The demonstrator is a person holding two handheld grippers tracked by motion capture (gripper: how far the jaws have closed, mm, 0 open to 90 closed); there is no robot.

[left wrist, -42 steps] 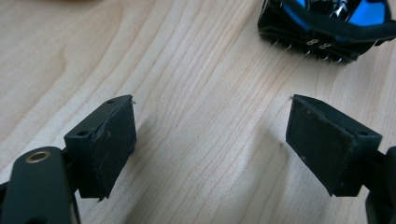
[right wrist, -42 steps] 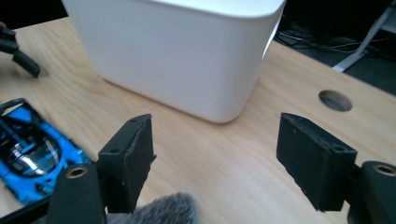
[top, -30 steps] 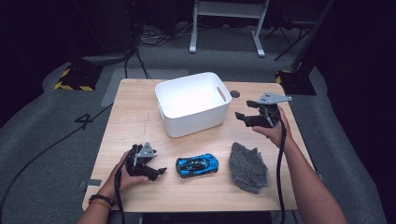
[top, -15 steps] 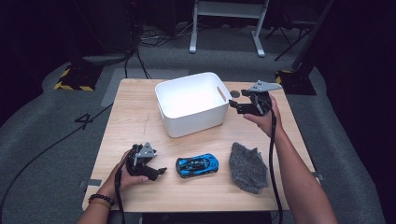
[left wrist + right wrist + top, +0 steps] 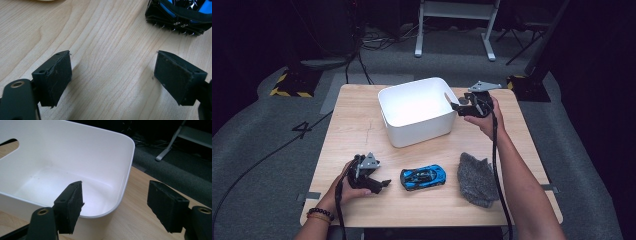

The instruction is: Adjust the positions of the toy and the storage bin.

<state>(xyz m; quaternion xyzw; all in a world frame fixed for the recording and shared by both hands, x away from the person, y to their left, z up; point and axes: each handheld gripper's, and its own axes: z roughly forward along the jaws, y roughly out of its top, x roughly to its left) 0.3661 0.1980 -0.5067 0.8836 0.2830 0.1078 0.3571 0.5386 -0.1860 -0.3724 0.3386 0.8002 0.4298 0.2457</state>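
Tabletop (image 5: 362, 135): light wood, square, grain visible; stood on grey carpet in a dark room.

Left gripper (image 5: 381, 184): near edge, left side, held in the person's left hand (image 5: 343, 187). Rested low over bare wood, jaws apart at a middling gap, nothing between them.

Toy car (image 5: 423, 177): blue and black, lay just beside the left gripper's tips, apart from them. In the left gripper view its rear end (image 5: 178, 18) sat beyond the right-hand jaw.

Grey cloth (image 5: 478, 179): crumpled, near edge, right of the car, close beside the right forearm.

White bin (image 5: 417, 127): plastic, empty, mid-tabletop, slot handle in its wall (image 5: 8, 142).

Right gripper (image 5: 456, 106): far right, at the bin's right rim. Jaws wide, gripping nothing; in the right gripper view one jaw stood over the bin's inside, the other outside over wood, with the rim corner (image 5: 126, 170) between.

Beyond: black cables (image 5: 362, 45) on the floor, a yellow-and-black striped base (image 5: 289, 90) far left, white stand legs (image 5: 452, 30) at the back.
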